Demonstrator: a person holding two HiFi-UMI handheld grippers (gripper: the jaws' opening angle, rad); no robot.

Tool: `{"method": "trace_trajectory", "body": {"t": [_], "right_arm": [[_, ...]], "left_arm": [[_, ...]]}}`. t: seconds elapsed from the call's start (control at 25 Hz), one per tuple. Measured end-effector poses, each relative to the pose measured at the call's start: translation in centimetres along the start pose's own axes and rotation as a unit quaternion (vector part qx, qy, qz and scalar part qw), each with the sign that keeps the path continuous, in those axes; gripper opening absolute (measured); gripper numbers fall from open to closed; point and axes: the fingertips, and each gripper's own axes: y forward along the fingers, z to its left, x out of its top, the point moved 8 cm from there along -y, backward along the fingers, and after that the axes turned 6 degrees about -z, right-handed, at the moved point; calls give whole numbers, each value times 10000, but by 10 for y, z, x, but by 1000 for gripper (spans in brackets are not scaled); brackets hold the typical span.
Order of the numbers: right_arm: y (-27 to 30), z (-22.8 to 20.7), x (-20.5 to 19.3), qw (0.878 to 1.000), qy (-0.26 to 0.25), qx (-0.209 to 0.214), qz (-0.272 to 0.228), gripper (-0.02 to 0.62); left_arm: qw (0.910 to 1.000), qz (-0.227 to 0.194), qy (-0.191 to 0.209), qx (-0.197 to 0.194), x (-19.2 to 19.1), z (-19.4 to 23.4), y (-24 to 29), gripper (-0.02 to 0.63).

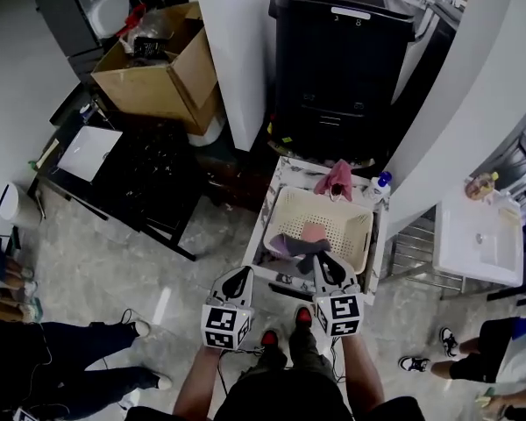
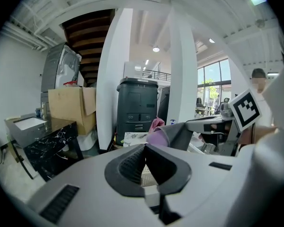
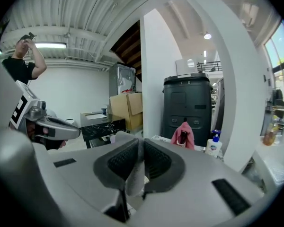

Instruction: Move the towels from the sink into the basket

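Speckled grey floor under a pale surface carrying the white basket, with pink and purple cloth heaped inside. Heap plain from the head view alone; from the right gripper view, grey towel clamped in the right claw, over the basket's near rim. Left claw together, empty, left of the basket.

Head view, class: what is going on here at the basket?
A person holds a gripper in each hand at the white basket. The right gripper has its jaws shut on a grey towel above a pink towel and a purple towel lying in it. The left gripper is alongside, jaws together, holding nothing.
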Motion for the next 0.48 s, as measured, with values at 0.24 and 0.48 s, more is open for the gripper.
{"method": "trace_trajectory", "body": {"t": [0.24,0.48], "right_arm": [[-7,-37,0,9991,43,-423,-1,58],[-7,-73,-11,9968,178,-767,136,58]], "left_arm": [[9994,-8,121,-324,11,-14,34,8],[9980,92,185,-605,17,-27,69,8]]}}
